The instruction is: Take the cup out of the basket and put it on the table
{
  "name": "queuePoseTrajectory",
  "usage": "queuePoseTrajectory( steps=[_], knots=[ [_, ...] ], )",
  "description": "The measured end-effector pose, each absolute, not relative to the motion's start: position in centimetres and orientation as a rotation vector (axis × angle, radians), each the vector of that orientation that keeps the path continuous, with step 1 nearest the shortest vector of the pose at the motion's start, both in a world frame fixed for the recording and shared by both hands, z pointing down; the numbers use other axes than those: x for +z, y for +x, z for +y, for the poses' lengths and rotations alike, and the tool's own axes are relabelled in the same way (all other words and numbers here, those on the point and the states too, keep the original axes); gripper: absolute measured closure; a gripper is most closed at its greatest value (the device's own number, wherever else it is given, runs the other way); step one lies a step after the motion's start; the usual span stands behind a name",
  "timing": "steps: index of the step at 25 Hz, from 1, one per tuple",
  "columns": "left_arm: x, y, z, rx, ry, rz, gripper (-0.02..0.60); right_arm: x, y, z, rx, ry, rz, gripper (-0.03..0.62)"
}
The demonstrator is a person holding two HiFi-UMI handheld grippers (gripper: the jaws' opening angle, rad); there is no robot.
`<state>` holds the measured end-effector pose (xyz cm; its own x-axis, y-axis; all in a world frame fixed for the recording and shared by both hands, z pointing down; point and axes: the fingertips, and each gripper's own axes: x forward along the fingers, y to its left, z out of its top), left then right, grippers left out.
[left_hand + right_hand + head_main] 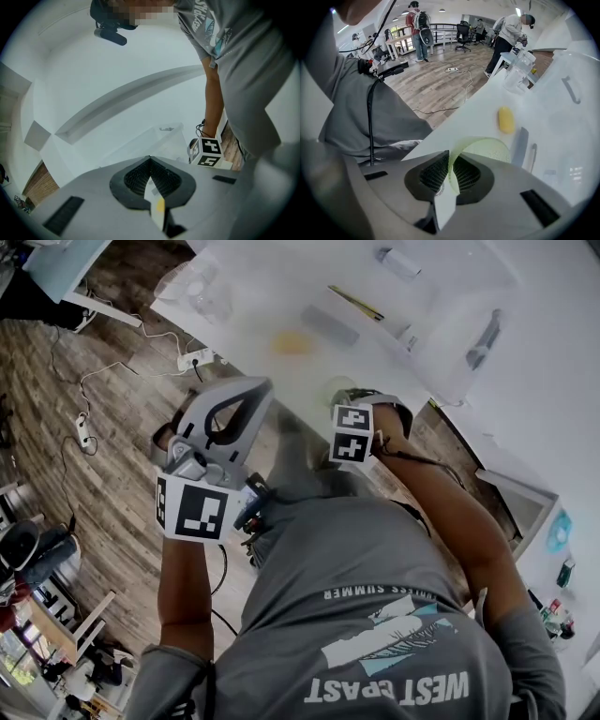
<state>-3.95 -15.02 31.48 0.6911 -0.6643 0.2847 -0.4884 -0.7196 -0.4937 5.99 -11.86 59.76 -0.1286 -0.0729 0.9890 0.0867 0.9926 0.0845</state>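
Right gripper (450, 157) clenched on the cup (487, 147). The jaws pinch one side of the rim, so that a thin strip of the pale green wall stands between the pads and the rest of the bowl curves away ahead of the tips. The cup hangs just ahead of this gripper, over the near edge of the white table (543, 112), and whether its base touches the surface cannot be told. A small yellow object (505, 119) lies on the table farther ahead of the jaws.

Left gripper (150, 161), held off to the side of the right one: jaws closed together, nothing between them.

Handling, as judged: the wall is thin and translucent, so the cup is probably light plastic that flexes and is smooth enough to slip. A single-wall pinch at the rim holds it but lets it swing, so moderate pressure is needed, since hard squeezing would buckle the wall.

Writing: none is visible on the cup. The person's grey shirt (394, 643) reads "WEST COAST" under a line ending "SUMMER". The marker cube (352, 434) carries black-and-white square patterns only.
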Motion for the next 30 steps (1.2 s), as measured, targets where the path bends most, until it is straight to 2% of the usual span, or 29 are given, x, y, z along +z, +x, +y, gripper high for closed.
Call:
queuePoseTrajectory(
  steps=[12,15,18,30],
  knots=[
    [31.6,-3.8,-14.5,-0.633,-2.526,0.93,0.574,59.7,6.2,-12.2,-0.148,-0.011,-1.706,0.551],
    [31.6,-3.6,-14.4,-0.636,-2.523,0.929,0.574,59.3,6.0,-12.1,-0.153,-0.014,-1.725,0.486],
    [31.4,-3.3,-14.2,-0.656,-2.513,0.913,0.574,58.5,5.7,-12.0,-0.156,-0.006,-1.752,0.471],
    [30.0,-1.8,-11.9,-0.667,-2.503,0.905,0.574,49.6,5.3,-11.8,-0.221,0.252,-1.969,0.465]
  ],
)
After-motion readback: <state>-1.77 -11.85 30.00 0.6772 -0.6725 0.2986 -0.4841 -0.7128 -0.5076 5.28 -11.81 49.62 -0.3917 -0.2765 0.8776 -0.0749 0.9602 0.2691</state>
